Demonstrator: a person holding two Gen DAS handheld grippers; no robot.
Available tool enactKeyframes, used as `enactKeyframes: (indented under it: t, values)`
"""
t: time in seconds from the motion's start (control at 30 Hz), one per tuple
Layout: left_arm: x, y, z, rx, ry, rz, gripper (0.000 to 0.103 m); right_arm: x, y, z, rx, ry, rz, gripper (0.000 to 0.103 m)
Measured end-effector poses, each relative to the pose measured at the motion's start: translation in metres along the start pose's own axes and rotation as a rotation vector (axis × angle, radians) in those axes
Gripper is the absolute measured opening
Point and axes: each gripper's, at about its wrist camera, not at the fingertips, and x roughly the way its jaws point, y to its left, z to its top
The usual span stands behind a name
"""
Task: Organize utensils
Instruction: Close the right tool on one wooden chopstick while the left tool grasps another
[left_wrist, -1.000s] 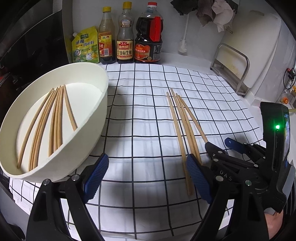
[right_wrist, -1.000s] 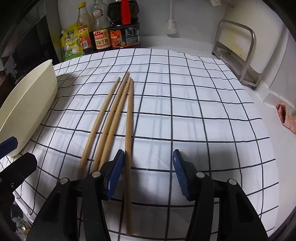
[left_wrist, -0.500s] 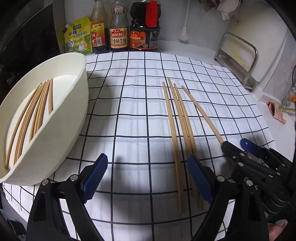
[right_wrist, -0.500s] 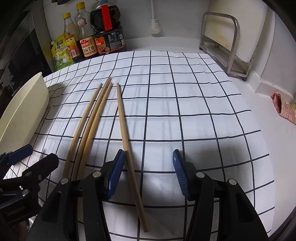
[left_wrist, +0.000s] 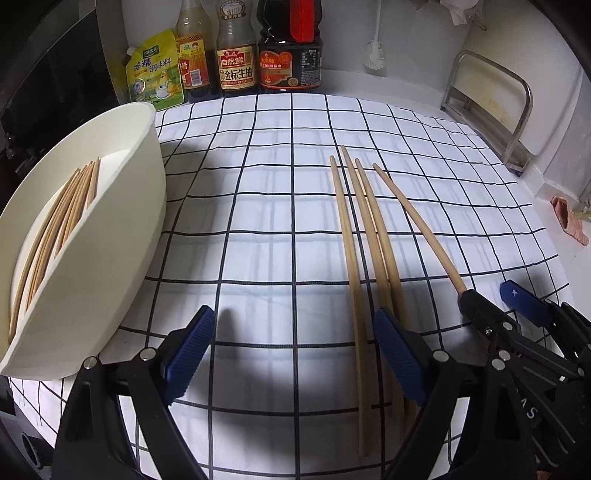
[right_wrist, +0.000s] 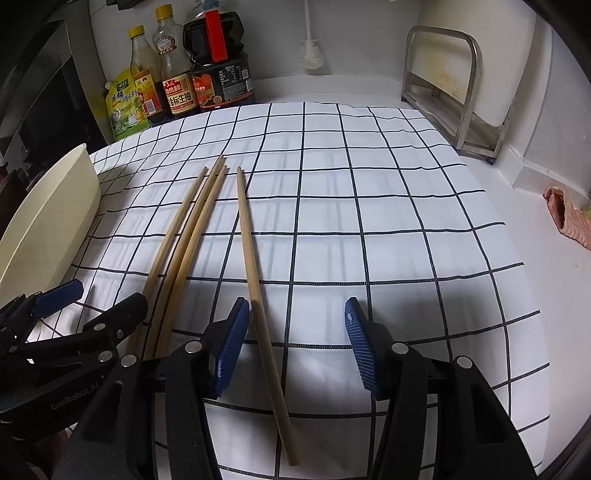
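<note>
Several wooden chopsticks (left_wrist: 62, 214) lie in a white bowl (left_wrist: 110, 240) at the left; its outer wall also shows in the right wrist view (right_wrist: 55, 214). Three loose chopsticks (left_wrist: 369, 240) (right_wrist: 188, 229) rest together on the checked cloth (left_wrist: 258, 221). A fourth chopstick (right_wrist: 251, 258) (left_wrist: 417, 225) lies apart to their right. My left gripper (left_wrist: 293, 354) (right_wrist: 96, 301) is open and empty, its right pad over the near ends of the three. My right gripper (right_wrist: 295, 339) (left_wrist: 491, 295) is open around the single chopstick, which lies close to the left pad.
Sauce bottles (left_wrist: 288, 48) and a yellow-green pouch (left_wrist: 155, 70) line the back wall. A metal rack (right_wrist: 454, 85) holding a white board stands back right. A pink cloth (right_wrist: 565, 218) lies on the white counter at the right. A dark appliance (left_wrist: 44, 92) sits behind the bowl.
One chopstick has swung away from the other three and now lies between the right gripper's fingers. The left gripper has moved right and lower, from the bowl toward the loose chopsticks.
</note>
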Motion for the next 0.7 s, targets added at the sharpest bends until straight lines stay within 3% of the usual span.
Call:
enactKeyframes:
  t: [0.43,0.53,0.63,0.7]
  values:
    - [0.0075,0.0035,-0.0015,-0.010,0.009,0.010,0.085,0.0028,0.0065,-0.0007,-0.039,-0.008,-0.038,0.052]
    - [0.0056,0.0030,-0.0021,-0.006,0.001,0.006,0.077,0.0030,0.0070,-0.0009,-0.040,-0.009,-0.040,0.052]
    - [0.0022,0.0016,-0.0026,0.001,-0.008,-0.001,0.061,0.0028,0.0079,-0.0010,-0.048,-0.009,-0.040,0.050]
    - [0.0004,-0.0004,-0.0028,0.009,-0.012,-0.011,0.042,0.0019,0.0097,-0.0012,-0.057,-0.011,-0.033,0.038]
